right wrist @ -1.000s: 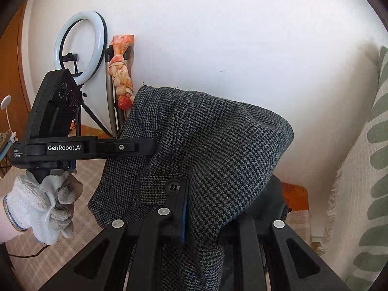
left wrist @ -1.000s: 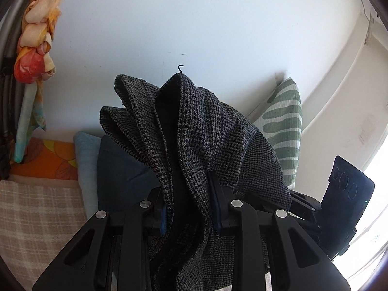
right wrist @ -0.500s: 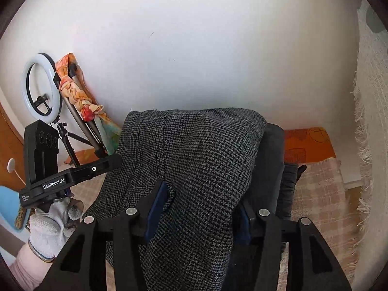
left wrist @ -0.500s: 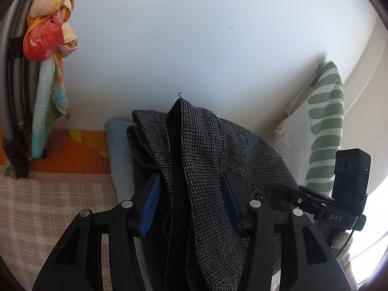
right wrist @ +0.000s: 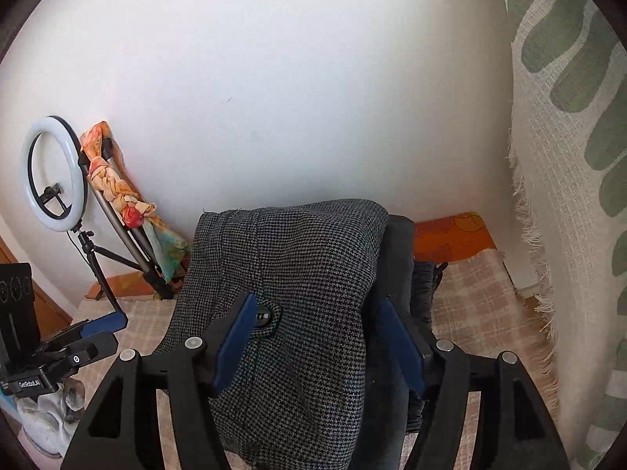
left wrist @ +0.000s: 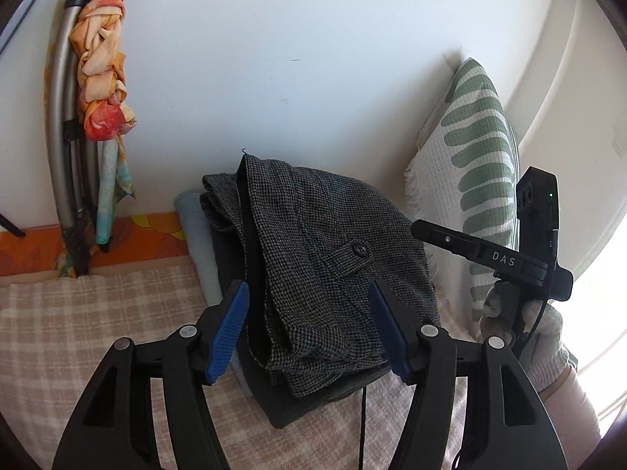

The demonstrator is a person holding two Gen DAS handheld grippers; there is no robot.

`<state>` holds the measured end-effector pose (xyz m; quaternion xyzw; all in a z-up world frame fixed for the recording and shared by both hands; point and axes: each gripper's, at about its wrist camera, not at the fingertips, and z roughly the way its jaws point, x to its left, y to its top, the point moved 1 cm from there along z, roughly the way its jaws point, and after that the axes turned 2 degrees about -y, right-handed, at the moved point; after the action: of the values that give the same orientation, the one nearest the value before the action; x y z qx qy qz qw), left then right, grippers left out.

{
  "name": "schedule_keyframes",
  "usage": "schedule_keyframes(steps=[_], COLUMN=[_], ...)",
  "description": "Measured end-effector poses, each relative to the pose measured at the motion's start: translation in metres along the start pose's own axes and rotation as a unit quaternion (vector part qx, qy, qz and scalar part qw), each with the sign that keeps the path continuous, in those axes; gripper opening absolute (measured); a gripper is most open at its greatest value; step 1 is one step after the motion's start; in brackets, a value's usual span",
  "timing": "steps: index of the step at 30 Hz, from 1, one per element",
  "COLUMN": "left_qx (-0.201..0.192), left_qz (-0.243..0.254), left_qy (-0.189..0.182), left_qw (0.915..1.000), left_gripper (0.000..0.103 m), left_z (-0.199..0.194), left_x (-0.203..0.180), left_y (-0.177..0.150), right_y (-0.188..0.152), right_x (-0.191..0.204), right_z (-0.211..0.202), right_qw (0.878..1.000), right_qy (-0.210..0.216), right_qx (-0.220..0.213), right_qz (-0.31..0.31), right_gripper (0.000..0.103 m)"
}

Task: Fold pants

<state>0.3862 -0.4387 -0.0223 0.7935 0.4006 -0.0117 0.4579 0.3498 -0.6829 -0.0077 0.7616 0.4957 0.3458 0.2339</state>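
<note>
Pants in grey houndstooth lie folded on a dark stack atop the checked bed cover, left gripper jaws just released around them. Right view: right gripper jaws likewise spread, just opened, cloth loose between.

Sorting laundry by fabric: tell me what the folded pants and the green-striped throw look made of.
Pants: likely wool-blend suiting, matte; fine dark houndstooth weave, buttoned flap. Throw: probably cotton, soft matte; waffle-grid texture, frayed fringe along its edge.
</note>
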Motion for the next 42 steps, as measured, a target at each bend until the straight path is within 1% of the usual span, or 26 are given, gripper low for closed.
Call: schedule_keyframes(steps=[4,6,7,11,15,19,21,26,27,28,29,30,33,37,39,42], left_qx=[-0.004,-0.012,-0.017,-0.021,-0.015,-0.010,-0.003,0.001,0.002,0.002,0.000,-0.001,-0.003,0.001,-0.004,-0.009], left_qz=[0.022,0.031,0.037,0.055,0.064,0.071,0.062,0.038,0.035,0.033,0.034,0.036,0.037,0.038,0.046,0.047], left_qy=[0.002,0.001,0.003,0.002,-0.004,-0.010,-0.016,-0.026,-0.027,-0.026,-0.023,-0.019,-0.010,0.000,0.011,0.016], left_qw=[0.9997,0.9994,0.9992,0.9983,0.9978,0.9974,0.9979,0.9989,0.9990,0.9991,0.9992,0.9992,0.9993,0.9993,0.9989,0.9987], left_gripper=[0.063,0.073,0.074,0.074,0.078,0.079,0.079,0.080,0.080,0.080,0.080,0.080,0.080,0.080,0.080,0.080], left_z=[-0.021,-0.033,-0.039,-0.059,-0.078,-0.096,-0.104,-0.126,-0.131,-0.135,-0.141,-0.146,-0.162,-0.181,-0.191,-0.204], left_x=[-0.021,-0.029,-0.033,-0.049,-0.061,-0.069,-0.069,-0.061,-0.059,-0.057,-0.056,-0.054,-0.047,-0.040,-0.039,-0.035], left_y=[-0.006,-0.010,-0.011,-0.022,-0.035,-0.050,-0.058,-0.078,-0.082,-0.087,-0.091,-0.096,-0.110,-0.129,-0.139,-0.152], right_y=[-0.007,-0.011,-0.014,-0.028,-0.046,-0.063,-0.072,-0.094,-0.099,-0.104,-0.109,-0.115,-0.131,-0.150,-0.160,-0.174], right_x=[0.017,0.027,0.032,0.045,0.063,0.082,0.092,0.116,0.122,0.128,0.134,0.141,0.161,0.180,0.188,0.200], right_z=[-0.030,-0.043,-0.049,-0.070,-0.085,-0.097,-0.103,-0.121,-0.124,-0.128,-0.132,-0.137,-0.147,-0.156,-0.157,-0.158], right_qw=[1.000,0.999,0.999,0.999,0.999,0.998,0.997,0.997,0.996,0.996,0.996,0.995,0.994,0.995,0.995,0.994], right_qy=[-0.004,-0.007,-0.007,-0.007,-0.004,-0.017,-0.029,-0.038,-0.043,-0.046,-0.047,-0.049,-0.055,-0.047,-0.051,-0.065], right_qx=[-0.013,-0.021,-0.025,-0.029,-0.031,-0.032,-0.032,-0.040,-0.040,-0.042,-0.047,-0.053,-0.062,-0.063,-0.062,-0.057], right_qz=[-0.016,-0.024,-0.027,-0.031,-0.041,-0.057,-0.064,-0.062,-0.062,-0.062,-0.063,-0.065,-0.071,-0.055,-0.051,-0.061], right_gripper=[0.076,0.082,0.083,0.084,0.086,0.087,0.087,0.087,0.090,0.093,0.098,0.101,0.102,0.103,0.103,0.103])
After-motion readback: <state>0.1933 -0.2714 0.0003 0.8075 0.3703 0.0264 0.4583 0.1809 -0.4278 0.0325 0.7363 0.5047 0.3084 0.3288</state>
